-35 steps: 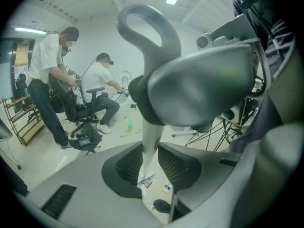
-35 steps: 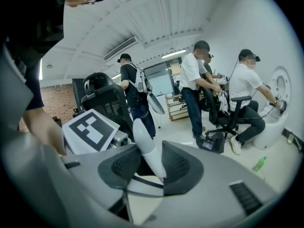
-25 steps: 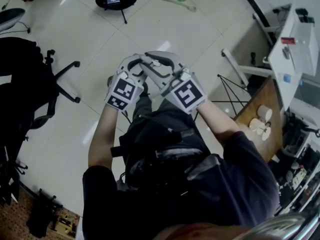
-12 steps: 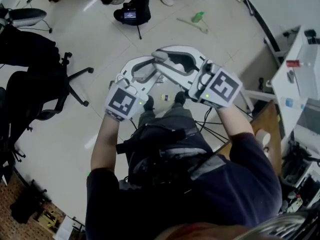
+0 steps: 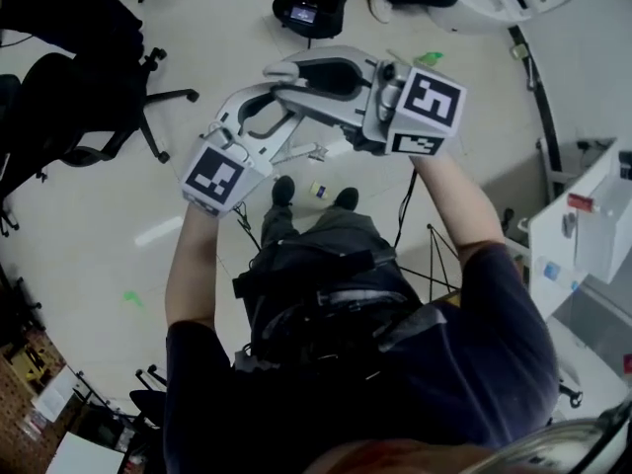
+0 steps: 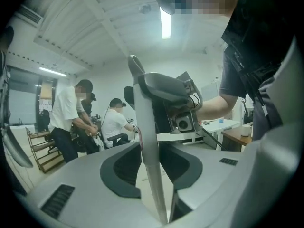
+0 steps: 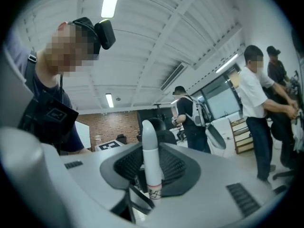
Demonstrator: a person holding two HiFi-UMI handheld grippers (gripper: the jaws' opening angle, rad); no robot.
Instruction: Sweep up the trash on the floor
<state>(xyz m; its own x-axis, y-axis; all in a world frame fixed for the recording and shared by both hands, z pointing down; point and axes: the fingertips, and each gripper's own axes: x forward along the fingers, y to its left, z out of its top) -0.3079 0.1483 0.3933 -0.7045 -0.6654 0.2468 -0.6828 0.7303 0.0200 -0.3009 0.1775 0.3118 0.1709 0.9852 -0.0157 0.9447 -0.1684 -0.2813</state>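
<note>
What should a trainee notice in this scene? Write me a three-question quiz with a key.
1. True or false: apart from the person wearing the head camera, nobody shows in the right gripper view.
2. Which of these stands at the upper left of the head view? A) a black wheeled office chair B) a red bucket C) a blue stepladder
3. What lies on the pale tiled floor between the person's two black shoes?
Key: 1: false, as a person in a white shirt and a person with a backpack stand there. 2: A. 3: a small yellowish piece of litter.
</note>
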